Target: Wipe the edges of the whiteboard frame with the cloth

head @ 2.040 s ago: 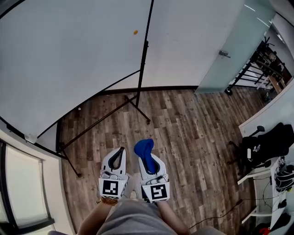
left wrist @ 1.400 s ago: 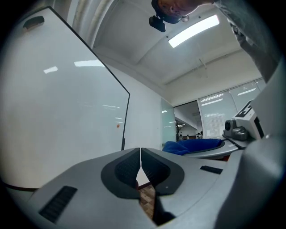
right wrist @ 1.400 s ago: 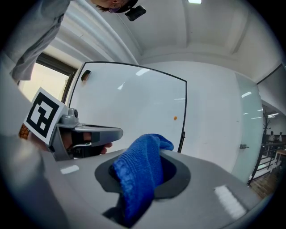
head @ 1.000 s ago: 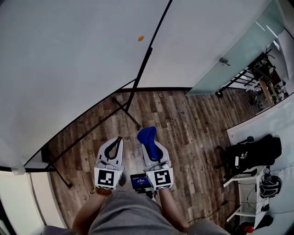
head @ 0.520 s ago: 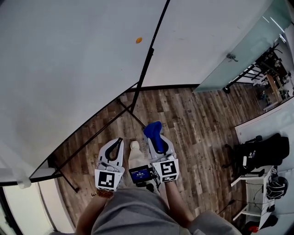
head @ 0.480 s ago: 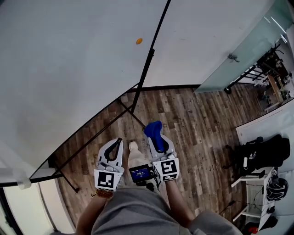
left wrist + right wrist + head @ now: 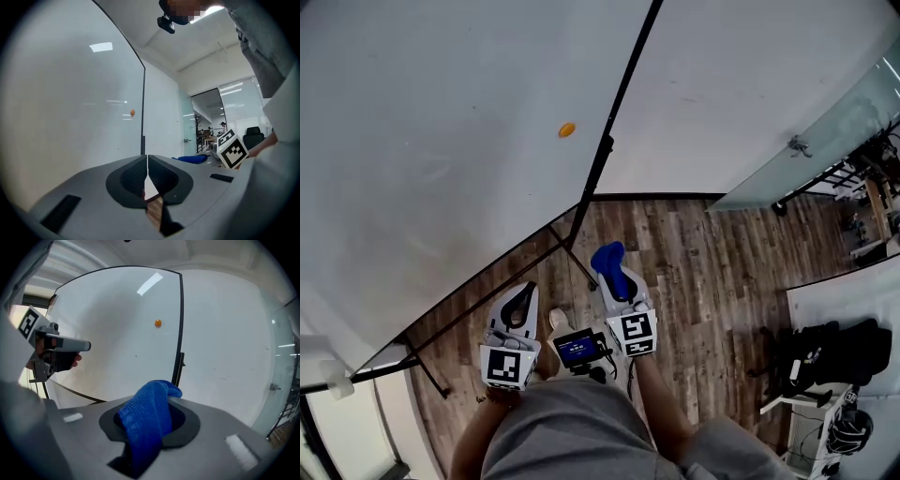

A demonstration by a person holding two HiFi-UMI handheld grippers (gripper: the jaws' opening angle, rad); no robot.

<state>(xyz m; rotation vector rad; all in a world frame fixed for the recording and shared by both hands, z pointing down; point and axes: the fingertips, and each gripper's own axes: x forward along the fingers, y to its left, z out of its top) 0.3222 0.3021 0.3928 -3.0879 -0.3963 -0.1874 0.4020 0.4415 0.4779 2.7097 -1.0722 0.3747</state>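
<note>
Two claws | right claw (image 7: 617,277) clamps bunched blue knit cloth (image 7: 146,420) | left claw (image 7: 146,161) closed, holding nothing

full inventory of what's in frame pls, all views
whiteboard: 1, white, black frame, left and centre
dot: 1, orange, on the board face
stand bars: black, below the board
floor: brown wood pattern, centre
glass door: 1, frosted, upper right
black bag or chair: right edge, cannot tell which
small screen: 1, blue-lit, between the grippers
cloth: 1, blue, clamped between jaws
left gripper: white, shut, empty
right gripper: white, shut on cloth
</note>
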